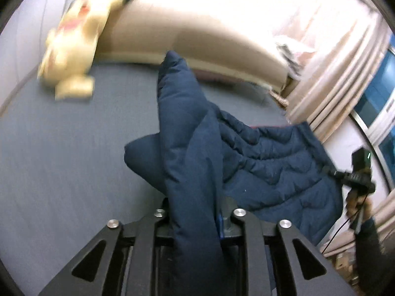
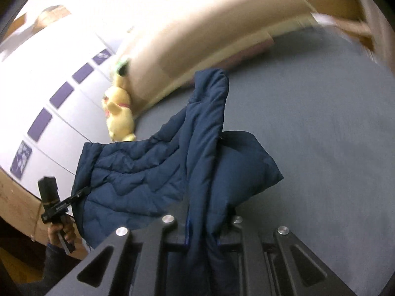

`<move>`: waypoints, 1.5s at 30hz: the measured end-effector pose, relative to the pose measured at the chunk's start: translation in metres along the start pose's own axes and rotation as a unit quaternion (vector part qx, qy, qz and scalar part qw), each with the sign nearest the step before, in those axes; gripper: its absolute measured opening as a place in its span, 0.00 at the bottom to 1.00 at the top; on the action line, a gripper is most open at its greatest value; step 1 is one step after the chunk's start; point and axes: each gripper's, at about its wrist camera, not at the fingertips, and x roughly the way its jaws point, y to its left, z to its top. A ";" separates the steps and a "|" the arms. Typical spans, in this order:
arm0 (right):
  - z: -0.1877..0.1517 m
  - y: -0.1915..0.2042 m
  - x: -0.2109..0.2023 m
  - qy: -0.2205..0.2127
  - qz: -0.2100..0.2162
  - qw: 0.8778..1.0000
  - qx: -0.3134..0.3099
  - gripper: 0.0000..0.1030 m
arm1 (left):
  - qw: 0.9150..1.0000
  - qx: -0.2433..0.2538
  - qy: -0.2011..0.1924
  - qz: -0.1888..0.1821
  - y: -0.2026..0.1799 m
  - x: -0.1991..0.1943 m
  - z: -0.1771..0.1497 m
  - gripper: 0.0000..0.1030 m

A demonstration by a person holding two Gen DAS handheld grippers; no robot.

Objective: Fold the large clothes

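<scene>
A wide bed (image 1: 61,148) covered in a grey-blue sheet fills most of both views. At its far edge stands a padded beige headboard (image 1: 187,34), and a yellow stuffed toy (image 1: 71,49) leans against it at the far left. Cream curtains (image 1: 333,79) hang on the right beside a window (image 1: 375,98) with blue panes. In the right wrist view a white wall with purple tiles (image 2: 39,123) runs along the left.

A dark blue quilted jacket (image 1: 259,162) is held up over the sheet, its stitched padded body spread between the two tools and one long sleeve (image 1: 177,93) stretching away toward the headboard. A rounded fold bulges to the side near the sleeve's base.

The left gripper (image 1: 197,217) is clamped on a thick fold of the jacket, the fabric running down between its fingers. The right gripper (image 2: 205,222) likewise pinches a bunched fold of the jacket. Each view shows the other tool at the jacket's hem, held by a hand (image 2: 60,231).
</scene>
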 end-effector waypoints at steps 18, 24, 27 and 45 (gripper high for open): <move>0.006 -0.037 0.047 -0.012 -0.109 0.994 0.023 0.72 | 0.999 -0.015 -0.024 0.044 0.031 0.033 0.018 0.78; 0.029 -0.035 0.086 0.028 -0.117 0.993 0.006 0.10 | 0.997 -0.004 0.024 0.072 0.032 0.081 0.031 0.22; 0.035 -0.017 0.068 -0.002 -0.127 0.992 -0.027 0.08 | 0.995 -0.007 0.027 0.095 0.042 0.088 0.041 0.03; 0.021 0.009 0.012 -0.113 -0.198 0.974 -0.022 0.92 | 0.983 0.078 -0.073 0.152 -0.046 0.040 0.039 0.73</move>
